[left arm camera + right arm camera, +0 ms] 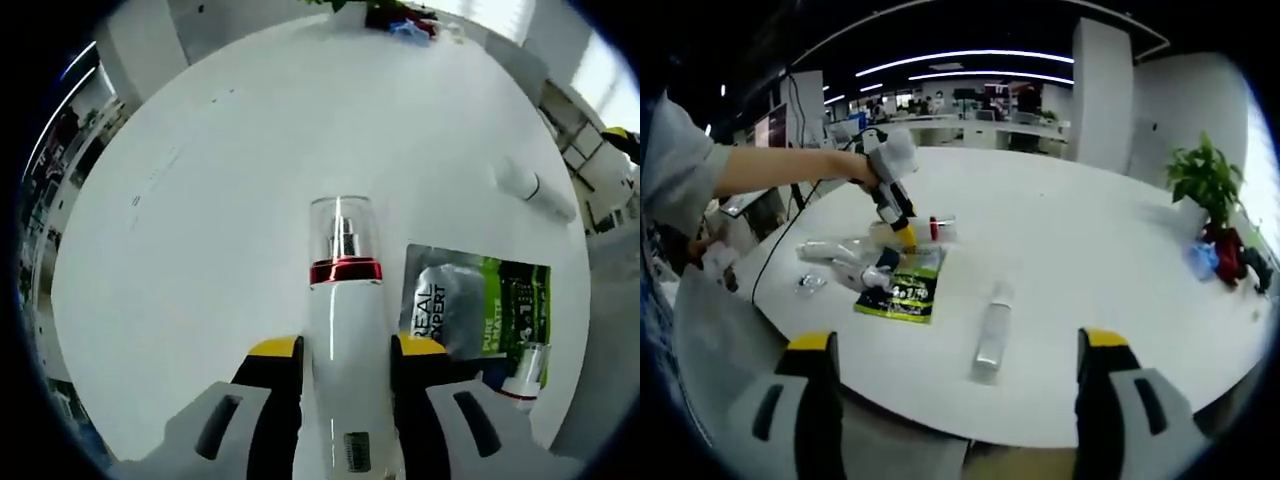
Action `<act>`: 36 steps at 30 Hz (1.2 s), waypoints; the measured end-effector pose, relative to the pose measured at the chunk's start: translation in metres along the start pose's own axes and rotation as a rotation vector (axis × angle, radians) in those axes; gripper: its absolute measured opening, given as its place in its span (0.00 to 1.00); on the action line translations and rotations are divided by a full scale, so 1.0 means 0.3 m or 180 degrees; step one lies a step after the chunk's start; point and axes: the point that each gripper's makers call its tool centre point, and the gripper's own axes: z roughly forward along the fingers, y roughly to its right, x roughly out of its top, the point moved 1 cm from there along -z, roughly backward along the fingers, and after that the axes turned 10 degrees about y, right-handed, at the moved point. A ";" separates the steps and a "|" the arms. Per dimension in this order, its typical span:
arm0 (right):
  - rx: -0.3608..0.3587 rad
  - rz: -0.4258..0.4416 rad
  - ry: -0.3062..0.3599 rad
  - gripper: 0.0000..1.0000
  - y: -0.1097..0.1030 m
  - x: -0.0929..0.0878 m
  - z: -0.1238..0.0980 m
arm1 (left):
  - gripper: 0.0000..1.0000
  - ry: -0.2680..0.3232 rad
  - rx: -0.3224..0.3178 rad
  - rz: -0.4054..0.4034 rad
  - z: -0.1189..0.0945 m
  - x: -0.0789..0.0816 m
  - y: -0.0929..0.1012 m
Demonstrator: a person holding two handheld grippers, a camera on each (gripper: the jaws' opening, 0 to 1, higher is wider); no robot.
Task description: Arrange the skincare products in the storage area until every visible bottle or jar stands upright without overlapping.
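Skincare items on round white table

Table [1090, 270]: large, white. Green sachet [478, 300]: flat, beside white pump bottle [345, 330], clear-capped, clamped in left hand-held gripper [345, 370]. White tube [990, 335]: lying apart. Right hand-held gripper [955, 380]: jaws spread, holding nothing.

Pump bottle [345, 330] between left tool [345, 365] jaws, sachet [478, 300] just right, tube [535, 188] beyond, all on table [250, 150]

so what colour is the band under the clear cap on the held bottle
Red, a shiny band around the white bottle in the left gripper; clearest in the left gripper view.
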 end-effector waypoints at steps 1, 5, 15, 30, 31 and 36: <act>0.0001 0.0001 0.0004 0.99 0.000 0.001 0.000 | 0.30 -0.0009 0.0004 -0.0005 -0.001 0.000 0.000; -0.0004 0.0006 0.0015 0.99 0.001 0.001 -0.003 | 0.27 0.0006 0.0032 -0.0054 -0.005 0.002 -0.003; 0.0006 0.0011 0.0061 0.99 -0.003 0.008 -0.005 | 0.26 0.0013 0.0179 0.0078 -0.019 0.000 0.003; 0.0179 0.0026 0.0114 0.98 -0.043 0.027 0.017 | 0.25 0.0494 0.0221 0.0235 -0.146 0.084 0.057; 0.0190 0.0025 0.0117 0.98 -0.043 0.029 0.019 | 0.25 0.0540 0.0209 0.0219 -0.154 0.090 0.064; 0.0240 0.0045 0.0166 0.98 -0.039 0.047 0.030 | 0.25 0.0745 0.0207 0.0187 -0.205 0.118 0.100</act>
